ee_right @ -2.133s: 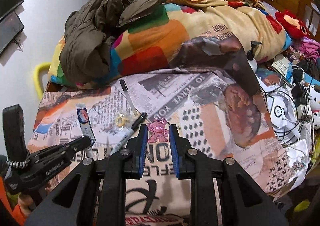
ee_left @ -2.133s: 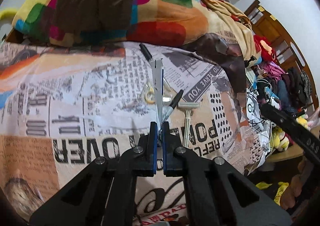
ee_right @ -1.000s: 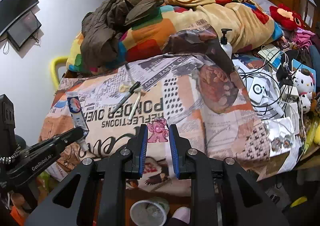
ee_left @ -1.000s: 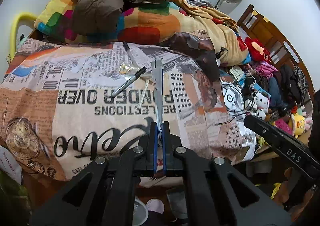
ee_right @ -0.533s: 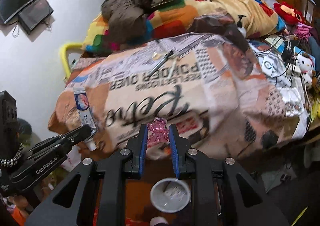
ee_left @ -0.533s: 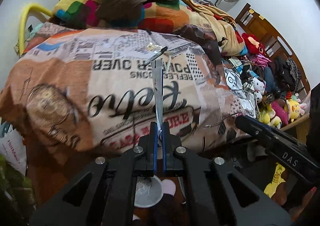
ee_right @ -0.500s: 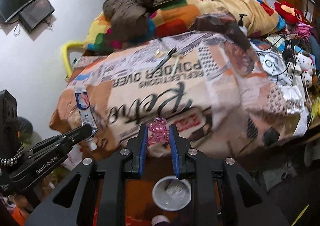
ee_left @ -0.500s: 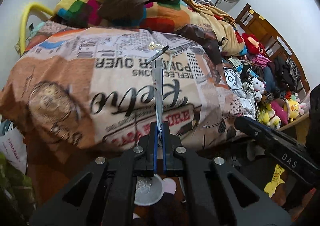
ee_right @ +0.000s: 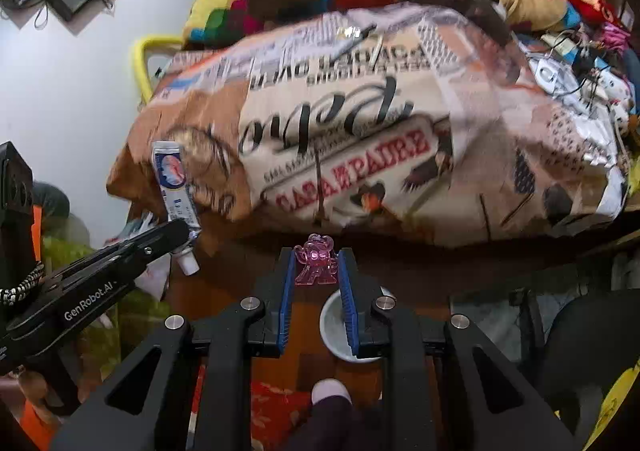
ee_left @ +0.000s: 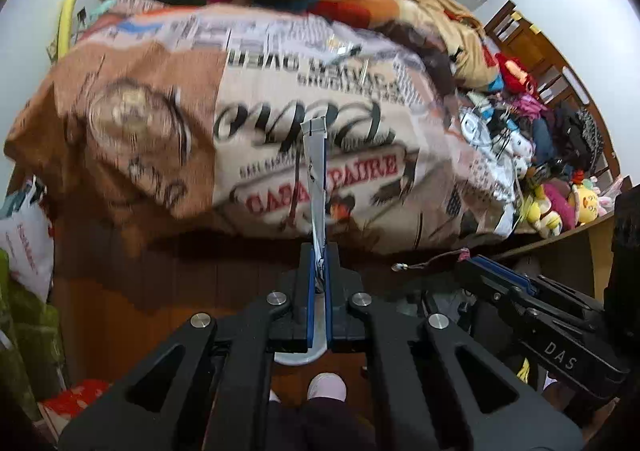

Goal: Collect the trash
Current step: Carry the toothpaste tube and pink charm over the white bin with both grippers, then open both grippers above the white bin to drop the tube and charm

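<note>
Both grippers have come back off the bed (ee_left: 120, 99) since a second ago, and I now look over its near edge at the wooden floor (ee_right: 304, 347), where before the printed cover filled both views. Much of that cover is smeared with blur, so I can read only the red lettering on its near drop; the pen and small bits far up the bed are streaks I cannot tell apart. Clothing and toys at the far right are a jumble cut by the lens edge. On the floor sits a white cup (ee_right: 334, 325), its rim half hidden behind my right gripper's finger; in the left view I see only a pale sliver of it below the fingers. A pale-toed foot (ee_left: 326, 387) pokes in near the bottom. My left gripper (ee_left: 319, 271) is clamped tight on the toothpaste tube (ee_left: 316, 171), which from its own camera shows edge-on as a thin grey strip rising from the pads. Only the right view shows its face: white with a blue oval print and a white cap (ee_right: 188, 263) hanging below the left fingers. My right gripper (ee_right: 316, 263) pinches a small clear pink figurine (ee_right: 315, 265) between its blue pads, held above the floor just this side of the cup. The left view gives only a dark reddish blur at the right gripper's tips.
</note>
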`<act>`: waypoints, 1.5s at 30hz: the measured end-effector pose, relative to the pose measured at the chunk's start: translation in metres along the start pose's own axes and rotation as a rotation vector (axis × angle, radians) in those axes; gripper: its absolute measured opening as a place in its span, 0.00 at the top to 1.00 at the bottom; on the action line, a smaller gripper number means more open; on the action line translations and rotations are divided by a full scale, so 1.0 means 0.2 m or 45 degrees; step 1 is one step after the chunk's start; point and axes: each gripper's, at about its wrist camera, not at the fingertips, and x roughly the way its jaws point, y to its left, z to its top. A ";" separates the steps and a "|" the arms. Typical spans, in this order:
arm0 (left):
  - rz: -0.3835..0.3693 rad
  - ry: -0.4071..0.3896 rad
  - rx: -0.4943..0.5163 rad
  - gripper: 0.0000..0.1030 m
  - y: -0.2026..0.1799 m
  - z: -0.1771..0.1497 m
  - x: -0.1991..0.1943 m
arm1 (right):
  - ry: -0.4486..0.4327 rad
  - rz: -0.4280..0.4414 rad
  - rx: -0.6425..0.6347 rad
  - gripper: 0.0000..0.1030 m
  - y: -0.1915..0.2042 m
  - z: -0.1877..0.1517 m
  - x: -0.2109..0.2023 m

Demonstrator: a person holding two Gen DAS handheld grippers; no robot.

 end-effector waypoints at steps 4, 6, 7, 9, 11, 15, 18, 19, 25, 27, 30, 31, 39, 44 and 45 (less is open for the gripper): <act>0.037 0.110 -0.015 0.98 0.02 -0.13 0.16 | 0.037 0.041 -0.035 0.81 -0.03 -0.10 0.11; 0.045 0.153 -0.021 0.98 0.03 -0.20 0.24 | 0.063 0.047 -0.054 0.81 -0.05 -0.15 0.19; 0.047 0.177 -0.026 0.98 0.03 -0.23 0.28 | 0.070 0.049 -0.059 0.81 -0.06 -0.17 0.22; 0.055 0.223 -0.046 0.98 0.05 -0.30 0.37 | 0.091 0.057 -0.058 0.81 -0.09 -0.21 0.28; 0.047 0.274 -0.090 0.98 0.07 -0.36 0.48 | 0.126 0.065 -0.049 0.81 -0.14 -0.25 0.36; 0.039 0.339 -0.169 0.98 0.13 -0.47 0.65 | 0.182 0.038 -0.068 0.81 -0.21 -0.33 0.50; 0.029 0.389 -0.205 0.98 0.17 -0.54 0.78 | 0.232 0.030 -0.059 0.81 -0.28 -0.38 0.61; 0.030 0.406 -0.216 0.98 0.18 -0.56 0.83 | 0.248 0.030 -0.055 0.81 -0.30 -0.40 0.64; 0.024 0.501 -0.287 0.98 0.26 -0.67 1.10 | 0.341 0.022 -0.027 0.81 -0.39 -0.51 0.87; 0.019 0.524 -0.312 0.98 0.29 -0.71 1.19 | 0.368 0.023 -0.024 0.81 -0.41 -0.55 0.95; 0.029 0.557 -0.322 0.98 0.31 -0.75 1.32 | 0.399 0.023 -0.020 0.81 -0.43 -0.60 1.06; 0.034 0.570 -0.320 0.98 0.32 -0.77 1.35 | 0.407 0.019 -0.019 0.81 -0.43 -0.61 1.09; 0.048 0.642 -0.332 0.98 0.39 -0.89 1.54 | 0.506 -0.001 -0.013 0.80 -0.51 -0.69 1.31; 0.029 0.695 -0.329 0.98 0.40 -0.94 1.61 | 0.555 0.022 -0.011 0.80 -0.52 -0.73 1.34; 0.027 0.700 -0.327 0.98 0.40 -0.94 1.62 | 0.560 0.028 -0.011 0.80 -0.51 -0.73 1.34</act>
